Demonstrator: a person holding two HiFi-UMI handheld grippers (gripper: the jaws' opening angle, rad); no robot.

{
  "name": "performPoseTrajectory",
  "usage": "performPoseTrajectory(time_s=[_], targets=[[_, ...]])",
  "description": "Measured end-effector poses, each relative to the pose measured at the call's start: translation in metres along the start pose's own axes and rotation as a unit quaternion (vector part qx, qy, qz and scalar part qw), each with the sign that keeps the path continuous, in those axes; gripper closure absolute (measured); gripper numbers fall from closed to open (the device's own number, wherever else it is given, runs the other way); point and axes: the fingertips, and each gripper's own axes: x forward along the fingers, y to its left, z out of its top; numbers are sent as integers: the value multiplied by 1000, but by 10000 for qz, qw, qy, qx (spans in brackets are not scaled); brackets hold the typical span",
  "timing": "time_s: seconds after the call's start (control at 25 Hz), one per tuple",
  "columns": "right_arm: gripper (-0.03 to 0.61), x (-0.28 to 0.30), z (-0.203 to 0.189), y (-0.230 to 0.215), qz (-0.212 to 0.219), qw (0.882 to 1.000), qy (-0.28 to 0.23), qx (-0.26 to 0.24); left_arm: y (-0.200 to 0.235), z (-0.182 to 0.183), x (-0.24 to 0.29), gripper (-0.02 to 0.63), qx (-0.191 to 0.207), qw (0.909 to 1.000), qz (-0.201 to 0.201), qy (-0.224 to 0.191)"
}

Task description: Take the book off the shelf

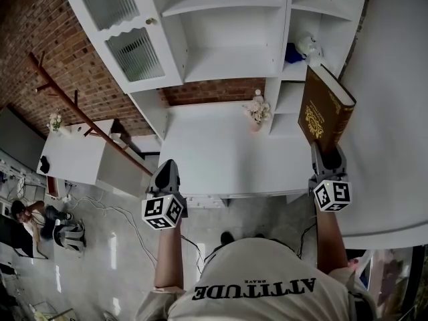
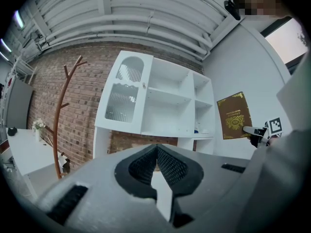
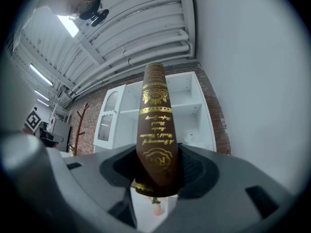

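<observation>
The right gripper [image 3: 158, 166] is clamped on the lower end of the brown gilt-lettered book [image 3: 155, 125], holding it upright so that, by the look of it, it clears the shelves. The left gripper [image 2: 156, 161] is closed on nothing and hangs idle above the white desk [image 1: 221, 159], since one grip evidently suffices. The book stands directly above the right gripper's jaws, in front of the right-hand compartments of the white shelf unit [image 1: 227, 45], resting on no shelf.

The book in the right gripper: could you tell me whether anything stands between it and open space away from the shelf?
Nothing visible does. The right gripper holds the book in front of the shelf unit, outside its compartments.
</observation>
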Motion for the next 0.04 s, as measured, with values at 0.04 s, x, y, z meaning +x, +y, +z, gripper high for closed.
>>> performPoseTrajectory(time_s=[0.04], targets=[[357,0,0,0,3,10000,-5,9,0,0,0,588,3,10000,1,-6]])
